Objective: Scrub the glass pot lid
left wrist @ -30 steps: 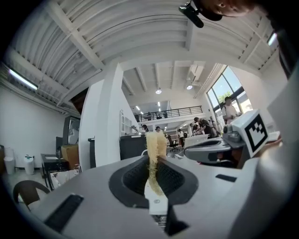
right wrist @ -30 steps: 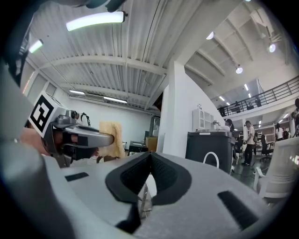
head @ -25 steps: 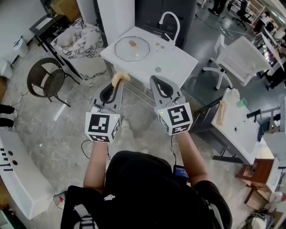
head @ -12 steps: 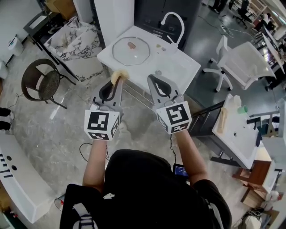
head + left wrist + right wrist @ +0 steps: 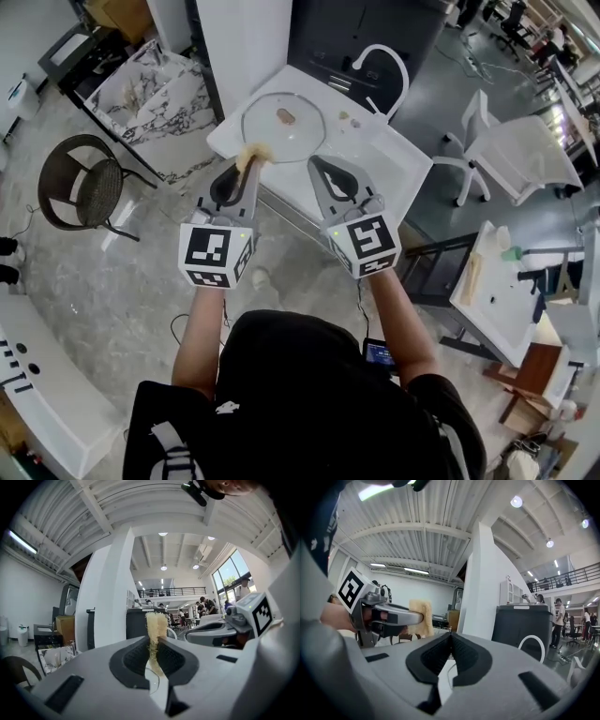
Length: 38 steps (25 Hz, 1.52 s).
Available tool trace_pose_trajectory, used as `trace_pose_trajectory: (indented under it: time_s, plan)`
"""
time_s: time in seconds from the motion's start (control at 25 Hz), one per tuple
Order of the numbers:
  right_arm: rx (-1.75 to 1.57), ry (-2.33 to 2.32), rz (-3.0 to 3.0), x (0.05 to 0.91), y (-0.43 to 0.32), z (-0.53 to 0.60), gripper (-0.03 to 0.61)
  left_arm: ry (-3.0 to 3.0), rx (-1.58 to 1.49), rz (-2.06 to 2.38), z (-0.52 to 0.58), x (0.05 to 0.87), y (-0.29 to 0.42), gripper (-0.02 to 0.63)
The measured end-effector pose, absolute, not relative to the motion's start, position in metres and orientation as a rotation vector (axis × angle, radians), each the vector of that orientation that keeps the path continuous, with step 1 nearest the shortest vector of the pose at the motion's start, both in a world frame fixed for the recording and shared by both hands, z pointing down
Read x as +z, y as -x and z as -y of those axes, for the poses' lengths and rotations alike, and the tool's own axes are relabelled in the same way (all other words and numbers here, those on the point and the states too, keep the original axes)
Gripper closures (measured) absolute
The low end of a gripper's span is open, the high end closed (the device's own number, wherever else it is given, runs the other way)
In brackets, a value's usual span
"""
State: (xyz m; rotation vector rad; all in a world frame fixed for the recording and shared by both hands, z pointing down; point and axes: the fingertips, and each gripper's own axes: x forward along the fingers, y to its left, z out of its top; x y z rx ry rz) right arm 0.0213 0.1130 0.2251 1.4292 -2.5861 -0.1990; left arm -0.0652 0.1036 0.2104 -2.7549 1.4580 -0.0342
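Observation:
The round glass pot lid [image 5: 281, 137] with a brownish knob lies flat on the white sink counter [image 5: 375, 159], seen in the head view just ahead of both grippers. My left gripper [image 5: 246, 165] is shut on a yellow scrubbing sponge [image 5: 251, 154], whose tip sits at the counter's near edge below the lid. In the left gripper view the sponge [image 5: 155, 626] stands pinched between the pads. My right gripper [image 5: 317, 165] is shut and holds nothing; it hovers beside the left one, short of the lid. The right gripper view shows closed pads [image 5: 440, 656] and the sponge [image 5: 421, 616] at the left.
A curved white faucet [image 5: 382, 58] rises at the counter's far side, before a dark cabinet [image 5: 356, 23]. A wicker chair [image 5: 80, 184] and a marble-patterned bin [image 5: 150, 89] stand left. A white chair [image 5: 520, 150] and a white table [image 5: 502, 291] stand right.
Both grippers have moved forward together toward the counter. The lid now lies just beyond their tips. The left still grips the sponge; the right stays shut.

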Motion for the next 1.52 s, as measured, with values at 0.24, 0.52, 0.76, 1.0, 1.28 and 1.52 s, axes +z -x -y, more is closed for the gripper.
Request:
trace_pose_trajectory:
  time_s: [0.24, 0.52, 0.76, 1.0, 1.28, 1.52]
  plan:
    - [-0.191, -1.446, 2.561, 0.223, 0.003, -0.050, 0.583, 2.783, -0.046, -1.426, -0.042, 0.210, 0.088, 0.592]
    - [-0.136, -1.471, 2.577, 0.231, 0.027, 0.008, 0.583, 2.803, -0.066, -1.390, 0.005, 0.220, 0.108, 0.592]
    - [-0.130, -1.475, 2.554, 0.240, 0.040, 0.034, 0.581, 2.824, -0.077, -1.383, 0.032, 0.231, 0.122, 0.592]
    - [-0.083, -1.456, 2.508, 0.262, 0.038, 0.050, 0.581, 2.867, -0.099, -1.388, 0.050, 0.250, 0.124, 0.592]
    - [-0.012, -1.424, 2.470, 0.291, 0.016, 0.073, 0.581, 2.893, -0.132, -1.418, 0.073, 0.272, 0.110, 0.592]
    - [0.073, -1.350, 2.441, 0.320, 0.001, 0.100, 0.581, 2.925, -0.165, -1.478, 0.106, 0.292, 0.097, 0.592]
